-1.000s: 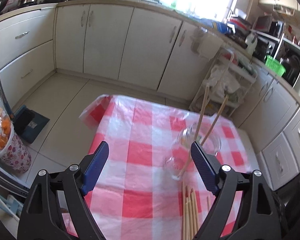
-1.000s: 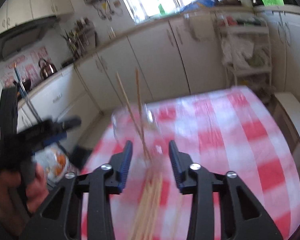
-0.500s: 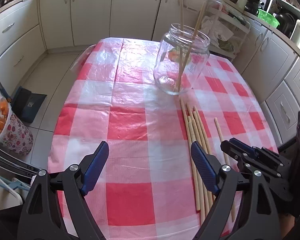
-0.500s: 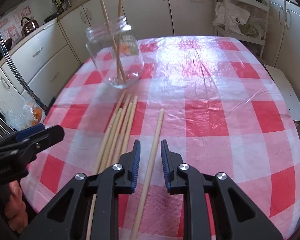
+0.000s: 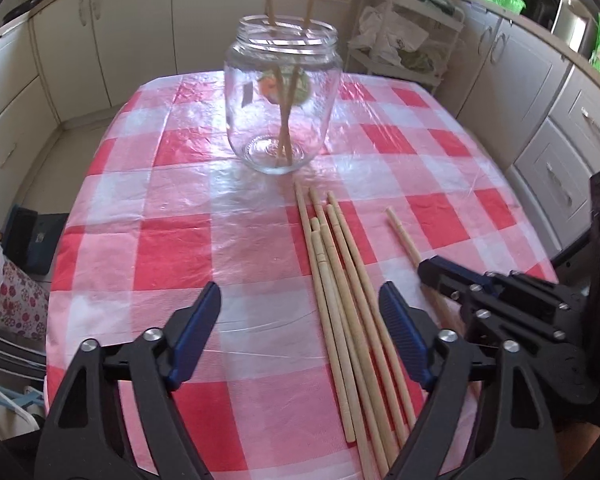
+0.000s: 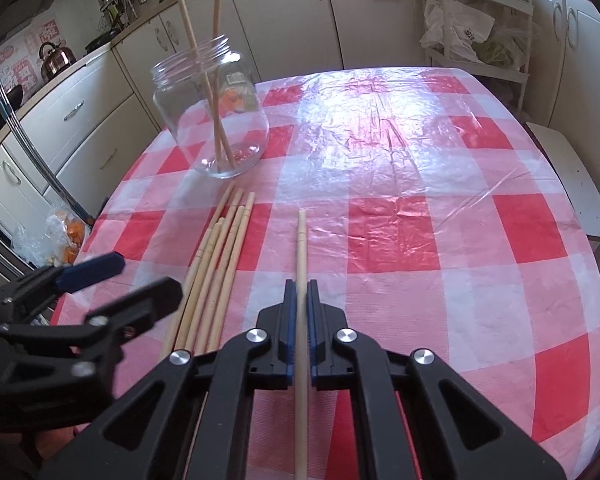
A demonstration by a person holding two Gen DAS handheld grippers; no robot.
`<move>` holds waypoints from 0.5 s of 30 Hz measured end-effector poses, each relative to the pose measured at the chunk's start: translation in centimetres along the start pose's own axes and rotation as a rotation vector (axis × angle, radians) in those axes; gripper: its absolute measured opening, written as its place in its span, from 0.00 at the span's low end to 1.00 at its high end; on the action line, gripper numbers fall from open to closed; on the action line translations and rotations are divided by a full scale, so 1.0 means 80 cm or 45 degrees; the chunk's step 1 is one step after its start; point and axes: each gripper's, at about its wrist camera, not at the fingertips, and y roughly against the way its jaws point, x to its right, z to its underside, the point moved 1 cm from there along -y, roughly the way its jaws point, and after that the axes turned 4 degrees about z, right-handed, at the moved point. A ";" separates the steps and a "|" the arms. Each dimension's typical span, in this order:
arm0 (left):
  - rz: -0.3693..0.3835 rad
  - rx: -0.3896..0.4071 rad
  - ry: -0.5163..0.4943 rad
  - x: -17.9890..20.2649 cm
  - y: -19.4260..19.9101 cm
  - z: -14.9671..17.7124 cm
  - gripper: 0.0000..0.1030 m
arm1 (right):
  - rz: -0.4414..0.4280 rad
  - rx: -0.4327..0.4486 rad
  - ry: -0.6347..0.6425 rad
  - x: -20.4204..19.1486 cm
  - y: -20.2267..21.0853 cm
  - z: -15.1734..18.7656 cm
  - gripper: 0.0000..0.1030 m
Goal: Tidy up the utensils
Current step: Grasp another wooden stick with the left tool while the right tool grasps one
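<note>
While the right gripper (image 6: 299, 296) has its two fingers pressed together on a single chopstick (image 6: 300, 248), that stick lies flat on the checked tablecloth (image 6: 420, 216), apart from the rest, and runs straight ahead between the pads. The left gripper (image 5: 300, 320) hovers with its fingers wide apart and nothing between them, just above the near end of the bundle of chopsticks (image 5: 340, 280).

These sticks look light, stiff and smooth. A thin round shaft like this may roll or swivel in the pads, so a hold near the middle seems safer than one at the tip, and the present hold looks to sit on the near half. The plastic cloth is glossy and wrinkled, so a stick could slide on it if nudged.

Further out, the bundle lies side by side with its tips pointing toward the glass jar (image 5: 282, 108), stopping just short of its base. The jar stands upright near the far left part of the table with two chopsticks (image 6: 216, 92) already leaning crossed inside it. It is breakable and probably tips easily if a long stick levers against its rim, so the entry should be steep and gentle.

To the right of the jar the cloth is bare, giving open room to lift and swing. The table edge curves away close on the left, near the bundle
</note>
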 end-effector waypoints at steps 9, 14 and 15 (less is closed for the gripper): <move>0.070 -0.078 0.045 -0.011 -0.008 0.005 0.11 | -0.078 0.017 -0.078 0.016 0.007 -0.002 0.06; 0.160 -0.082 0.093 -0.023 0.001 0.004 0.10 | -0.097 0.031 -0.096 0.020 0.011 -0.002 0.06; 0.163 -0.084 0.103 -0.025 0.002 0.004 0.08 | -0.102 0.035 -0.101 0.022 0.012 -0.002 0.06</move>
